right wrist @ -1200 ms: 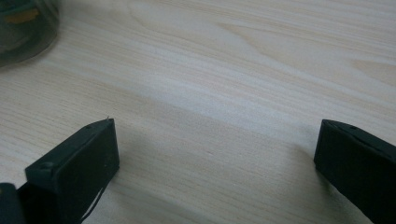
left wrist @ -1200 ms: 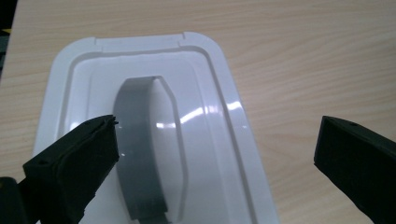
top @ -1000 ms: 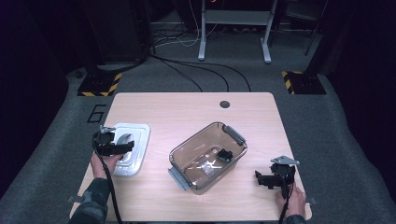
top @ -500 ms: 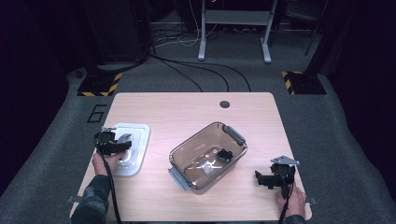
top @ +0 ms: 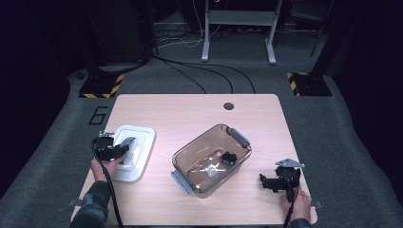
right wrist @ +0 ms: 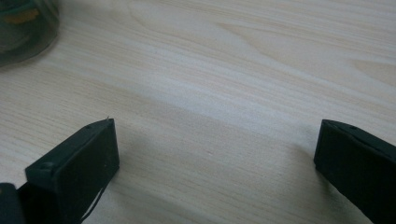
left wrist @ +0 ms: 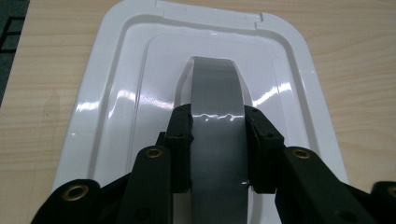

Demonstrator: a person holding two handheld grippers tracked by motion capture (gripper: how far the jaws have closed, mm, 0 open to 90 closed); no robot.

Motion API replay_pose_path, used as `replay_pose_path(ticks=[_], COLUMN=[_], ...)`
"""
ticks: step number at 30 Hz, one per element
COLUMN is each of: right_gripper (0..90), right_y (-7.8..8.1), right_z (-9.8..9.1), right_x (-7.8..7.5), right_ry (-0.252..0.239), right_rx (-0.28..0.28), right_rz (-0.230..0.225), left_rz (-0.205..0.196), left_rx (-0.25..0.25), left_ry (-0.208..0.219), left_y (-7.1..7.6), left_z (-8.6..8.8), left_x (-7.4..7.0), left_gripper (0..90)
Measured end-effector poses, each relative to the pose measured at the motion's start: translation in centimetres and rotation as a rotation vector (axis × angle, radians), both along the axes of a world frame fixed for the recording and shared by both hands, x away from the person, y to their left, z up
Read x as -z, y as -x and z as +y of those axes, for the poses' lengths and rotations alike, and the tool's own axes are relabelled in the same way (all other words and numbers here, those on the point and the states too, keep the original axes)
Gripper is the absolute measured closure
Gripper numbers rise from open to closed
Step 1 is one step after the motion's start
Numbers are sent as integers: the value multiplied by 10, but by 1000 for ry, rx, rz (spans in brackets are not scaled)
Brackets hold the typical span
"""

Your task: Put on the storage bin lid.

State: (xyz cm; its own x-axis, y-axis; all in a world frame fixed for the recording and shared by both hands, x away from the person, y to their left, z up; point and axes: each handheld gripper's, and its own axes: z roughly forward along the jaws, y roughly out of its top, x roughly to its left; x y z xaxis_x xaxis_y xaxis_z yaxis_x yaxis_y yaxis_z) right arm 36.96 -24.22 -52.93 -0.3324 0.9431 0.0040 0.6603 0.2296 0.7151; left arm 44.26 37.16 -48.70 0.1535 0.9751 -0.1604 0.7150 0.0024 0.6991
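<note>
The left gripper (left wrist: 218, 140) has just been closing and now clamps the grey handle (left wrist: 215, 130) of the white lid (top: 134, 152), which lies flat on the tabletop (top: 190, 109) beside the open container (top: 211, 159), likely for lifting; the right gripper (right wrist: 215, 154) rests with jaws apart.

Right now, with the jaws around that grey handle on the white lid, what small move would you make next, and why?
Probably lift the white lid a little off the table. The left gripper has just closed its jaws on the grey handle, one pad on each side, so the hold looks set. The clear container sits open beside it, and the right gripper waits open over bare wood.
</note>
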Motion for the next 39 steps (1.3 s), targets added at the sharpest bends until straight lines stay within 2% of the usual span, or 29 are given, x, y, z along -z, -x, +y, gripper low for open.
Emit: replay_pose_path(ticks=[12, 15, 26, 27, 32, 36, 39], right_gripper=[0, 0, 0, 0, 0, 0, 0], right_y=[0, 0, 0, 0, 0, 0, 0], right_z=[0, 0, 0, 0, 0, 0, 0], right_x=[0, 0, 0, 0, 0, 0, 0], right_ry=[0, -1, -2, -2, -1, -2, -2], right_rx=[0, 0, -5, -4, -6, -4, -4], right_rz=[-1, -1, -1, -1, -1, -1, -1], left_rz=[-26, -33, -55, -45, -68, -80, -68], left_rx=[97, 105, 182, 188, 212, 238, 260], left_ry=[-1, 5, 1, 3, 17, 14, 16], left_y=[13, 16, 19, 19, 21, 24, 27], left_z=[-3, -4, -13, -14, -19, -21, -22], left_x=[-23, -29, -62, -65, -82, -93, -99], left_gripper=[670, 670, 670, 670, 670, 670, 670])
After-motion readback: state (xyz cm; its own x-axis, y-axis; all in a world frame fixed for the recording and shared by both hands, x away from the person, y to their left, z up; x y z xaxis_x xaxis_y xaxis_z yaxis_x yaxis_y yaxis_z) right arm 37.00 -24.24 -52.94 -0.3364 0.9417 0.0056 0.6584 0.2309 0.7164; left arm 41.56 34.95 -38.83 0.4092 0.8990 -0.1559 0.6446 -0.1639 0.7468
